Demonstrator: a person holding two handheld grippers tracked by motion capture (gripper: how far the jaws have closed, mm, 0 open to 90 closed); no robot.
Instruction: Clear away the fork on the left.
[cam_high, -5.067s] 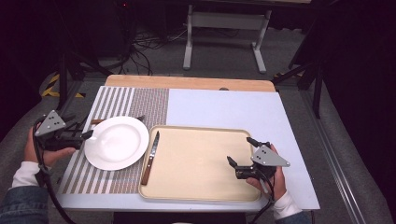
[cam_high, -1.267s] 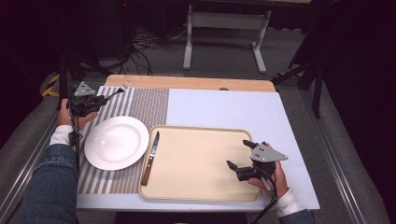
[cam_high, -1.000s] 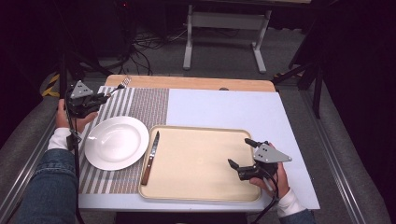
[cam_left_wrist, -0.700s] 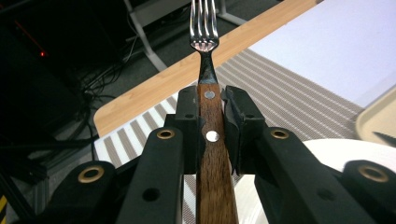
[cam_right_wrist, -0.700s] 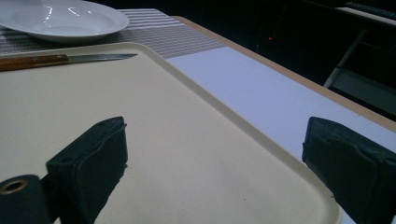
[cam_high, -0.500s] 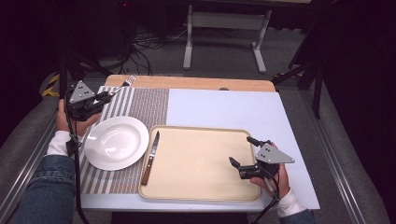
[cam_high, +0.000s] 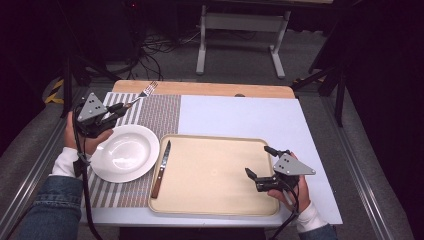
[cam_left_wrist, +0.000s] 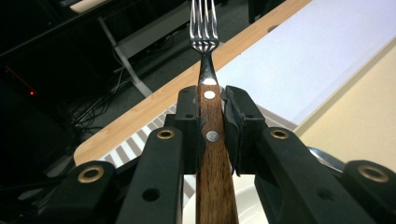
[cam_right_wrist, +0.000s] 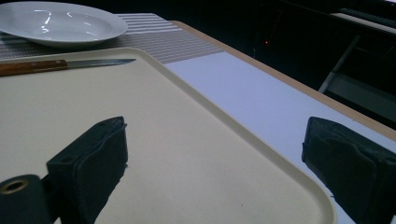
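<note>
Fork (cam_left_wrist: 205, 60) is gripped by its wooden handle in the closed jaws of the left gripper (cam_high: 116, 109), lifted at ten o'clock from the plate (cam_high: 127, 152). It has not yet been laid down. The right gripper (cam_high: 260, 165) is held open over the tray (cam_high: 215, 175), where the knife (cam_high: 161, 162) lies.

Count on table:
- Fork (cam_left_wrist: 204, 32): one, wooden handle.
- Knife (cam_high: 161, 162): one, wooden handle.
- Plate (cam_high: 126, 152): one, white.
- Tray (cam_high: 215, 175): one, beige.
- Striped placemat (cam_high: 157, 113): one.
- Grippers: two, left gripper (cam_high: 118, 109) and right gripper (cam_high: 258, 161).
- Hands: two, one per gripper.
- Cutlery total: two pieces.
</note>
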